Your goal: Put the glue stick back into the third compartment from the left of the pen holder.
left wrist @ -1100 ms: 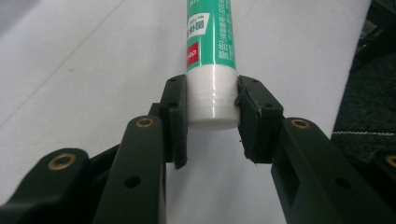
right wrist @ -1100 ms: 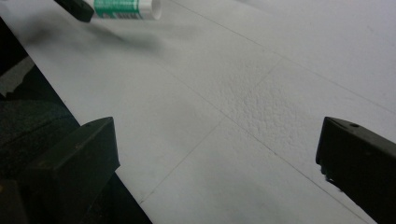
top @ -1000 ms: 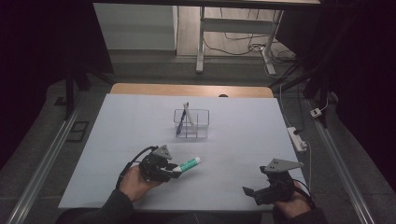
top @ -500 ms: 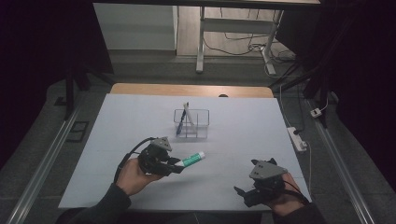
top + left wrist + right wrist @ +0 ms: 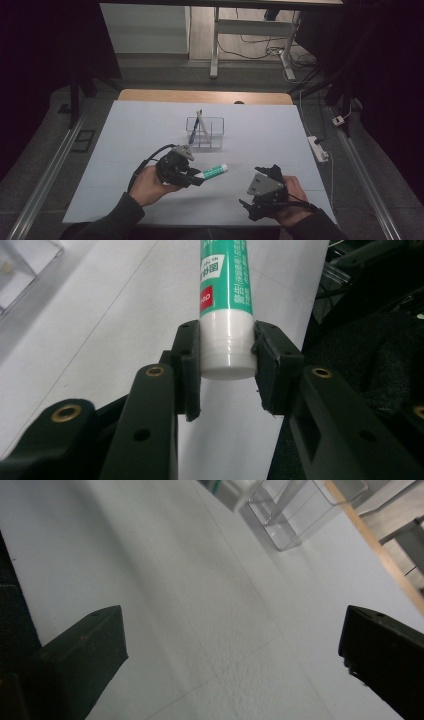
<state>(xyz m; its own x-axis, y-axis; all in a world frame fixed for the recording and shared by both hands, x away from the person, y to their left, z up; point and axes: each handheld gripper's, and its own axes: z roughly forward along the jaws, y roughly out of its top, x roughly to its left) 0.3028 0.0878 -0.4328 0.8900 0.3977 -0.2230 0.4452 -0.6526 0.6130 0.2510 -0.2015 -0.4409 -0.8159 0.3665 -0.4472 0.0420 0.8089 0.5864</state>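
Left gripper: its jaws are pinching the white end of a green tube, one pad on each side.
Green tube: it is sticking out of the left gripper toward the table's middle, lifted slightly off the white table.
Right gripper: its jaws are standing wide apart, holding nothing, over bare table surface near the front right.
Clear bin: it is sitting beyond both grippers, a pen leaning inside.
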